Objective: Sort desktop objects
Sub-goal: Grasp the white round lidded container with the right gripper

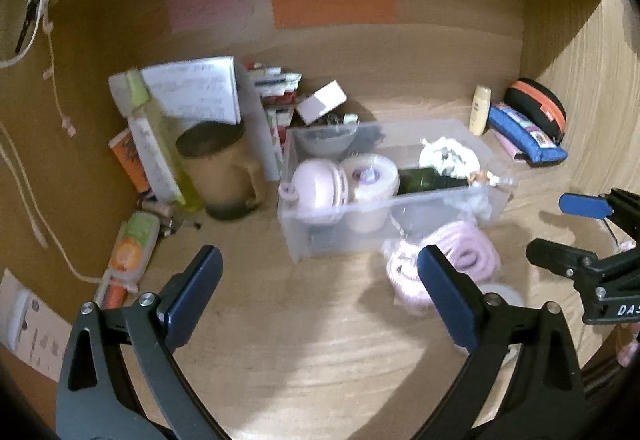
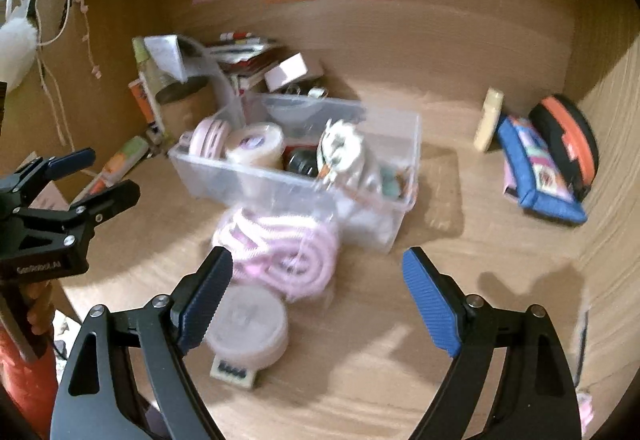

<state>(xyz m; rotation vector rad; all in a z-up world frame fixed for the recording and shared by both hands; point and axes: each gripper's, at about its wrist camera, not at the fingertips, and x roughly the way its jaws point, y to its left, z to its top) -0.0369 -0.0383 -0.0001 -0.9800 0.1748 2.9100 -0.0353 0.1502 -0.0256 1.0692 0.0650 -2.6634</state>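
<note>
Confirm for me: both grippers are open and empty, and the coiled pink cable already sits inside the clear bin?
Not quite. The coiled pink cable lies on the desk in front of the clear bin, outside it, as the right wrist view shows. The left gripper and right gripper are indeed open and empty.

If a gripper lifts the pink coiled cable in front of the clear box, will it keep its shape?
Probably not. The pink cable lies in loose loops, so it would likely sag and uncoil. It seems to sit in a thin clear bag, which may slip between the fingers.

A pale pink coiled cable (image 2: 276, 256) is lying ahead of blue-padded tongs (image 2: 316, 280); orange-and-black case (image 2: 568, 140) is sitting far right.
</note>
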